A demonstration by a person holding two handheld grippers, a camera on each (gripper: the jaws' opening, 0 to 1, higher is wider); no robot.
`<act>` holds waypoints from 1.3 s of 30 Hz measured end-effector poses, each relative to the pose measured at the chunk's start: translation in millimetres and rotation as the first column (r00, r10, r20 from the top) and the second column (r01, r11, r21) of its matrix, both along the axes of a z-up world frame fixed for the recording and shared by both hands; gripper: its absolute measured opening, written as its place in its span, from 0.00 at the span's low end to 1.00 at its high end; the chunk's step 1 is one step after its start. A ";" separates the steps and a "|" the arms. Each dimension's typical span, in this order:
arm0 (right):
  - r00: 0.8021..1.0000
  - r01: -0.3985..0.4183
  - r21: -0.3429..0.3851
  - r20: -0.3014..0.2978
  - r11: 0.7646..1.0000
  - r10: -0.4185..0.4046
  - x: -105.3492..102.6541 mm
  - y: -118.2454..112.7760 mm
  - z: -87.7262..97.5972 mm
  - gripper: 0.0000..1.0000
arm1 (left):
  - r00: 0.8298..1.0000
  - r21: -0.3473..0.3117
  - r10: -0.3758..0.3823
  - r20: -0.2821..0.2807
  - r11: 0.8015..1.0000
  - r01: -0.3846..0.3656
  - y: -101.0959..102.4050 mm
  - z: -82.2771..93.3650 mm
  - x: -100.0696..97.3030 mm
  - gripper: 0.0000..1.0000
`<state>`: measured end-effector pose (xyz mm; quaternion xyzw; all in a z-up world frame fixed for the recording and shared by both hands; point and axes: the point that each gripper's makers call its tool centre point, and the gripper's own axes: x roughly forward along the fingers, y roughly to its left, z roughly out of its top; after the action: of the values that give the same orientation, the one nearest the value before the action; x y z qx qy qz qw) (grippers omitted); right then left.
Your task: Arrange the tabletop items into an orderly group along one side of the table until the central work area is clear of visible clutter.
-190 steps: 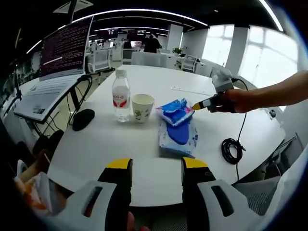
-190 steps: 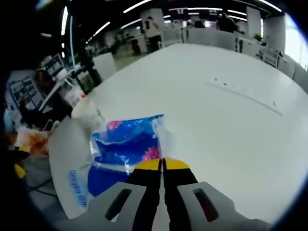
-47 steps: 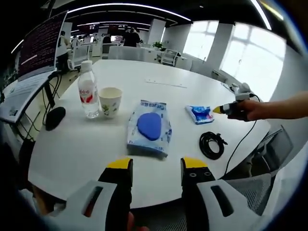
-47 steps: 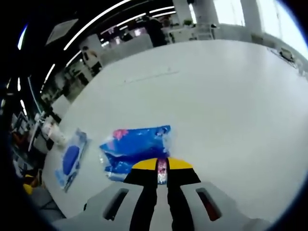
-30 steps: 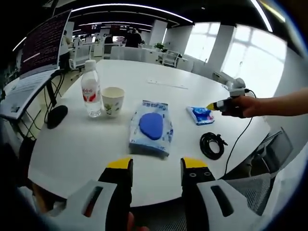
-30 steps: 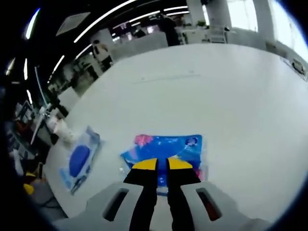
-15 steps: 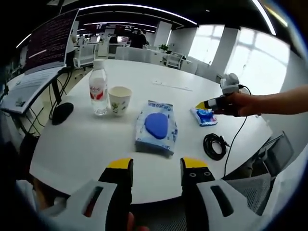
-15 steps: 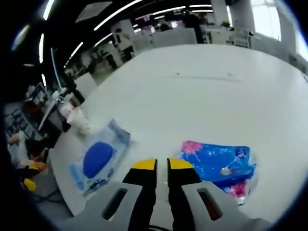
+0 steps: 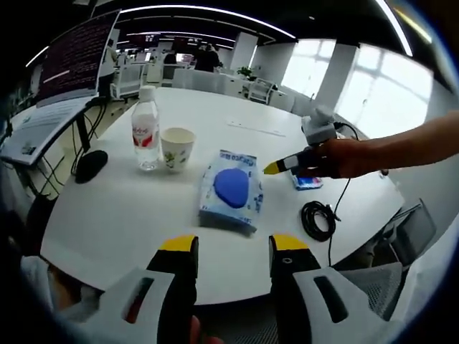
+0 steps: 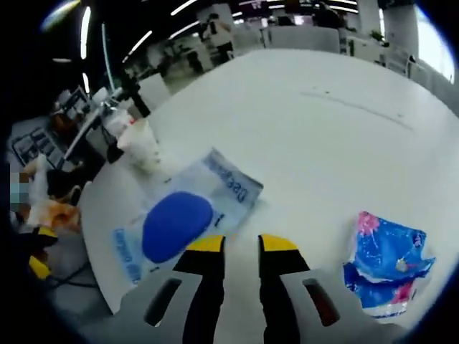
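Observation:
A pale blue wet-wipes pack (image 9: 233,190) with a dark blue lid lies mid-table. Left of it stand a paper cup (image 9: 176,147) and a water bottle (image 9: 145,136). A small blue packet (image 9: 308,180) lies to the right, above a coiled black cable (image 9: 315,215). My left gripper (image 9: 233,247) hangs open off the near table edge, holding nothing. A hand holds my right gripper (image 9: 273,169) just right of the wipes pack. In the right gripper view, that gripper (image 10: 242,247) is open over the edge of the wipes pack (image 10: 179,223), with the small packet (image 10: 387,261) at its right and the cup (image 10: 141,145) beyond.
A black mouse (image 9: 91,165) lies at the table's left edge. A monitor on a stand (image 9: 68,68) is beyond it. The round white table (image 9: 122,222) has bare room at the front and far back. Chairs and desks stand behind.
My right gripper let go of the small blue packet, left it on the table at the right, and moved left to the wipes pack with its jaws parted. The left gripper stayed open.

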<state>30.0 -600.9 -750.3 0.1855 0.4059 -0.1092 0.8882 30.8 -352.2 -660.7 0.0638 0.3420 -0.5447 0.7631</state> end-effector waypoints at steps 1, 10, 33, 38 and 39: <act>1.000 -0.001 -0.004 0.000 1.000 0.001 1.1 -0.9 -0.5 0.16 | 1.000 0.000 0.006 0.000 1.000 -0.006 1.2 0.3 1.2 0.38; 1.000 0.005 -0.007 -0.003 1.000 -0.005 6.6 -13.0 -0.2 0.16 | 0.999 0.002 0.033 -0.015 0.999 -0.033 5.4 -3.3 5.6 0.38; 0.967 -0.250 -0.135 -0.085 0.959 0.240 33.4 -24.1 -1.9 0.20 | 0.995 0.027 0.032 -0.098 0.999 -0.030 -2.2 -28.5 -9.1 0.38; 0.963 -0.264 -0.130 -0.094 0.956 0.253 42.6 -27.8 -8.1 0.20 | 0.994 0.035 0.030 -0.106 0.999 -0.026 -1.9 -30.8 -8.2 0.38; 0.962 -0.268 -0.132 -0.096 0.954 0.257 44.1 -27.9 -8.0 0.20 | 0.994 0.037 0.029 -0.106 0.999 -0.025 -1.8 -31.3 -7.9 0.38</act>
<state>74.1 -628.8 -758.3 0.0609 0.4523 -0.0264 0.8894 22.9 -354.0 -692.0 0.0436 0.3927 -0.5308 0.7498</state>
